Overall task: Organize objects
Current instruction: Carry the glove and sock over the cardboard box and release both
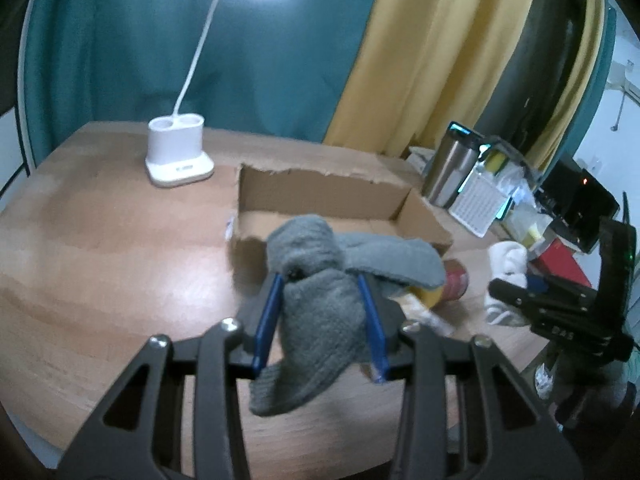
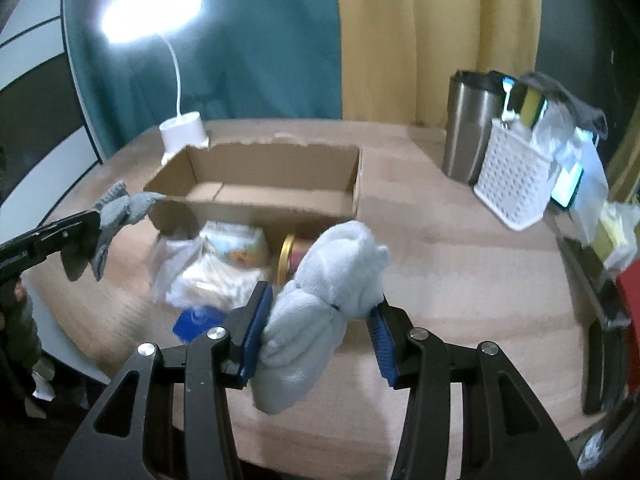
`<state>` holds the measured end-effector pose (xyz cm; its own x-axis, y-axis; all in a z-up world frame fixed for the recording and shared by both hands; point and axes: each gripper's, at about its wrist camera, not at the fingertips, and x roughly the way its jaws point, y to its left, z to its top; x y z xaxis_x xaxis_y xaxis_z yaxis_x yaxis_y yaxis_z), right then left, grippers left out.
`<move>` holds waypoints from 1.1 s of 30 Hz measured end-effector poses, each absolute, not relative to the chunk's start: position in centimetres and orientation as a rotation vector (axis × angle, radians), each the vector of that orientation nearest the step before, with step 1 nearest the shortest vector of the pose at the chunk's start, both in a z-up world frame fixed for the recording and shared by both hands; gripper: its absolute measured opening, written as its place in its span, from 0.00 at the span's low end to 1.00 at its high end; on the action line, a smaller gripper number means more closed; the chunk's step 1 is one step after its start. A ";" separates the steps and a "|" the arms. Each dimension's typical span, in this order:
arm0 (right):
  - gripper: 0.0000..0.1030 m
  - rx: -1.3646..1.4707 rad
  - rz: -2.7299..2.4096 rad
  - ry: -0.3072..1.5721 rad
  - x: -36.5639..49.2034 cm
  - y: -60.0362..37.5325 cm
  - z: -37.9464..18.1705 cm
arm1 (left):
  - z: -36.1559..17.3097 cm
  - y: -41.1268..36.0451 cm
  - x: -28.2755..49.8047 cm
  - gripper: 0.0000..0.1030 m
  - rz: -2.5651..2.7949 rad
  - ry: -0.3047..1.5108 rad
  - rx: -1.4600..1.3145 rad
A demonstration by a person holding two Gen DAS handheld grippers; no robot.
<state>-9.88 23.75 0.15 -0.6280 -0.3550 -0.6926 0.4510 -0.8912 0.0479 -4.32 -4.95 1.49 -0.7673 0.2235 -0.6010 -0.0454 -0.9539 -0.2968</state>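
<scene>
My left gripper (image 1: 320, 280) is shut on a grey sock bundle (image 1: 316, 304), held above the wooden table (image 1: 120, 260) just in front of an open cardboard box (image 1: 320, 196). It also shows at the left of the right wrist view (image 2: 94, 220) with the grey sock (image 2: 120, 208). My right gripper (image 2: 320, 300) is shut on a white sock bundle (image 2: 320, 312), held above the table in front of the box (image 2: 260, 176). The white sock (image 1: 506, 264) and right gripper (image 1: 496, 288) show at the right of the left wrist view.
A red and gold tin (image 2: 292, 260), a plastic-wrapped packet (image 2: 224, 256) and a blue item (image 2: 196, 320) lie in front of the box. A lit white desk lamp (image 1: 178, 156) stands at the back left. A steel tumbler (image 2: 468, 124) and white basket (image 2: 516, 184) stand at the right.
</scene>
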 end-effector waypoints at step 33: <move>0.48 0.951 -2.386 0.175 -18.2 22.4 1.8 | -1.6 -2.5 -8.4 0.72 2.723 -0.355 -1.294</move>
